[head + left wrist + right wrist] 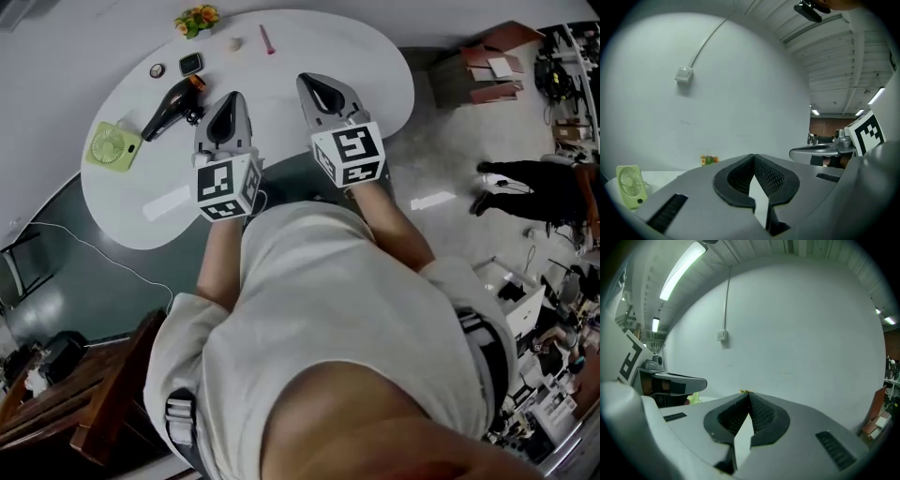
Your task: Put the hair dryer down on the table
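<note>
While the hair dryer (172,106) apparently rests on the table (375,66), left tool (232,97) and right tool (306,81) are closed, empty.

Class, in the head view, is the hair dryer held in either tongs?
No, the hair dryer lies on the table beside the green fan.

Bare table (377,64) right of hair dryer (172,106)

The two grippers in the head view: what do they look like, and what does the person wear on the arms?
Both the left gripper and the right gripper are smooth grey wedges that taper to pointed tongs, with black textured pads inside. Each carries a white cube printed with black square markers. The person wears a light short-sleeved shirt.
</note>
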Action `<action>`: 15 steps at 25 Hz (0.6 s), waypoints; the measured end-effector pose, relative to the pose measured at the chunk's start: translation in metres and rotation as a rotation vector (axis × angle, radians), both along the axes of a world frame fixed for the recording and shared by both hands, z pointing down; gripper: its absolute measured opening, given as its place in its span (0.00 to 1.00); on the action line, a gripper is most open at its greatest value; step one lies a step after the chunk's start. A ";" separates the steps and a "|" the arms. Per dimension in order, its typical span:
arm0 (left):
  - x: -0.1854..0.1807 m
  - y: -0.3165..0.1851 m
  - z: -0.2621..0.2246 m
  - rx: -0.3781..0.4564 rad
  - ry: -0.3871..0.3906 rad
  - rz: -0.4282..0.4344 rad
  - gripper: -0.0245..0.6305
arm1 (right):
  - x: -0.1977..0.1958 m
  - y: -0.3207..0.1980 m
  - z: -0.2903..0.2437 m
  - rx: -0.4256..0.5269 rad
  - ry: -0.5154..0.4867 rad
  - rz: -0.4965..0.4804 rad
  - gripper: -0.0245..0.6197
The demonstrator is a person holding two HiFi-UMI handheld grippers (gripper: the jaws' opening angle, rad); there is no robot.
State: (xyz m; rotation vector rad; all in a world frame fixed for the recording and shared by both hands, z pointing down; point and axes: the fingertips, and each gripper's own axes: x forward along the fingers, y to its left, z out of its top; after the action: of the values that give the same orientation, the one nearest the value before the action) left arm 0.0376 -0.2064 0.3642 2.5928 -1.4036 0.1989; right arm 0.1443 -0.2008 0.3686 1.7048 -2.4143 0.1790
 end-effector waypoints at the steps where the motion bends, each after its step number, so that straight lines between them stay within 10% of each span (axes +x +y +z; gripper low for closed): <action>1: -0.001 0.001 -0.006 0.016 0.002 -0.008 0.07 | 0.000 -0.001 -0.007 0.017 0.004 -0.004 0.04; 15: -0.016 0.003 -0.072 0.169 0.005 -0.094 0.07 | 0.003 -0.006 -0.081 0.201 0.063 -0.030 0.04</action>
State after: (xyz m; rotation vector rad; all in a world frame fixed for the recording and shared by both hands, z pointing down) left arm 0.0213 -0.2030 0.2926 2.6483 -1.6004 0.0626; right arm 0.1469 -0.2072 0.2871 1.7232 -2.4827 -0.1242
